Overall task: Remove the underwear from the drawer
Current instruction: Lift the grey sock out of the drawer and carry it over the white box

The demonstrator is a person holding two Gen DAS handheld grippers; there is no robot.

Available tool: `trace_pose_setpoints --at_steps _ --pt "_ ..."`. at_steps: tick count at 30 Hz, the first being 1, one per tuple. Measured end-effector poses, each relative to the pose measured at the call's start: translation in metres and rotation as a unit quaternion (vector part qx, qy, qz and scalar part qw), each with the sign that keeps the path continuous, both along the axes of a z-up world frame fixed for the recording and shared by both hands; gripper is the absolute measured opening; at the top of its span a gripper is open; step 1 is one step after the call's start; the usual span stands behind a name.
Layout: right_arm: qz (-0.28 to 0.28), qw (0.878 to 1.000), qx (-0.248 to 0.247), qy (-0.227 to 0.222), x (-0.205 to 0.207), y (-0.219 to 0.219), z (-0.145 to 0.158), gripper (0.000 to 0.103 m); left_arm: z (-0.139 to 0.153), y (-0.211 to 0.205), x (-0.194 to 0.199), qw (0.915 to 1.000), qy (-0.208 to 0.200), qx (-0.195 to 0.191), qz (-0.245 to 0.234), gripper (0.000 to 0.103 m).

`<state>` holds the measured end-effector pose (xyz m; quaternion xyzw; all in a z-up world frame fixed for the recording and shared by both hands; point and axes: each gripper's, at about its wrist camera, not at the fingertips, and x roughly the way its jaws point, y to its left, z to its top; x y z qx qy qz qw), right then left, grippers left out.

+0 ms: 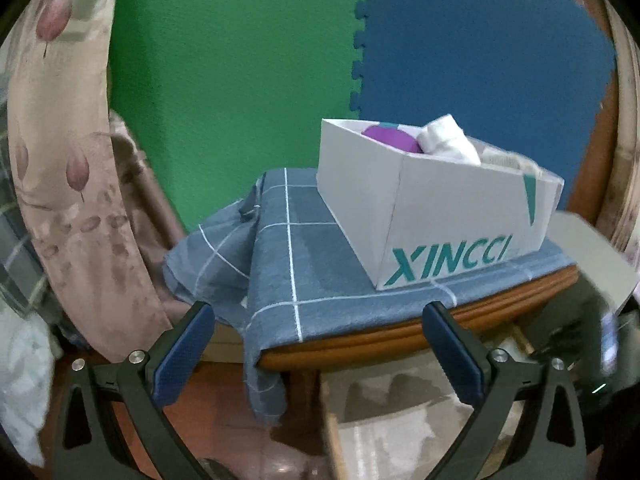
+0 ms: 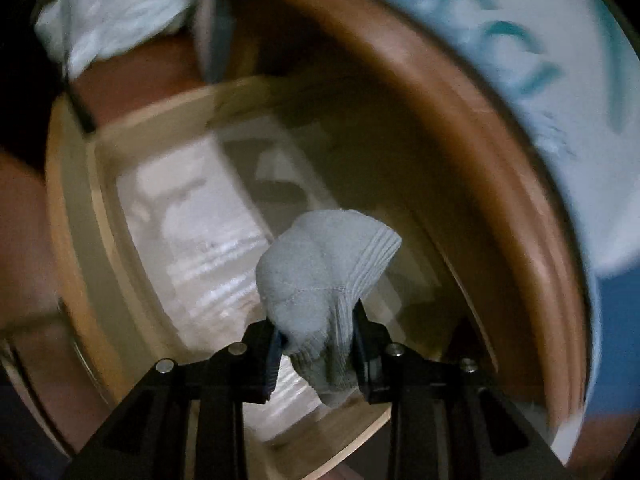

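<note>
right gripper [image 2: 318, 340]: clamped on a pale rolled garment [image 2: 324, 276] above the drawer [image 2: 80, 216]
left gripper [image 1: 316, 344]: jaws wide apart, holding nothing

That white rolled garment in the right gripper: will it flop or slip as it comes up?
Likely soft, not stiff: the white garment bulges around the right gripper, whose pads pinch it. It looks light and bundled, so it probably won't unroll. Its knit texture suggests little slipping.

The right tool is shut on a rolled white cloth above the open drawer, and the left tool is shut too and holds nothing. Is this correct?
Not quite. The left tool is open, its fingers wide apart, as the left wrist view shows; it holds nothing. The right tool is indeed shut on the cloth above the drawer.
</note>
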<state>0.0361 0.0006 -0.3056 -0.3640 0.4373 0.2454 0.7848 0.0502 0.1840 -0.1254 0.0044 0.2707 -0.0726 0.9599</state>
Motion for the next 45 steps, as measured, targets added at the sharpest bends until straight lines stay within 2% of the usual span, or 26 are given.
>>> trace_pose_setpoints --at_steps 3,6,9,16,21,31,40,45 --pt "-0.054 0.998 0.036 -0.021 -0.011 -0.007 0.024 0.030 -0.006 -0.004 0.000 0.9998 0.006 0.016 -0.007 0.102" --pt "-0.090 0.994 0.056 -0.036 -0.027 -0.009 0.049 0.030 -0.013 -0.004 0.001 0.9997 0.020 0.011 -0.007 0.102" --pt "-0.121 0.989 0.072 -0.039 -0.033 -0.012 0.061 0.030 -0.017 -0.004 0.004 0.9994 0.032 0.010 -0.001 0.102" --pt "-0.160 0.983 0.078 -0.051 -0.052 -0.060 0.112 0.030 -0.024 -0.002 0.002 0.9988 0.043 0.018 0.011 0.102" --pt "-0.179 0.978 0.086 -0.057 -0.065 -0.077 0.135 0.030 -0.029 -0.001 0.001 0.9979 0.056 0.028 0.016 0.102" --pt "-0.188 0.974 0.103 -0.075 -0.078 -0.078 0.152 0.030 -0.029 -0.003 -0.006 0.9977 0.054 0.037 0.015 0.102" --pt "-0.206 0.963 0.161 -0.069 -0.079 -0.084 0.175 0.030 -0.026 -0.005 -0.011 0.9980 0.047 0.042 0.006 0.102" --pt "-0.207 0.959 0.175 -0.078 -0.084 -0.087 0.185 0.030 -0.026 -0.007 -0.012 0.9980 0.046 0.044 0.005 0.102"
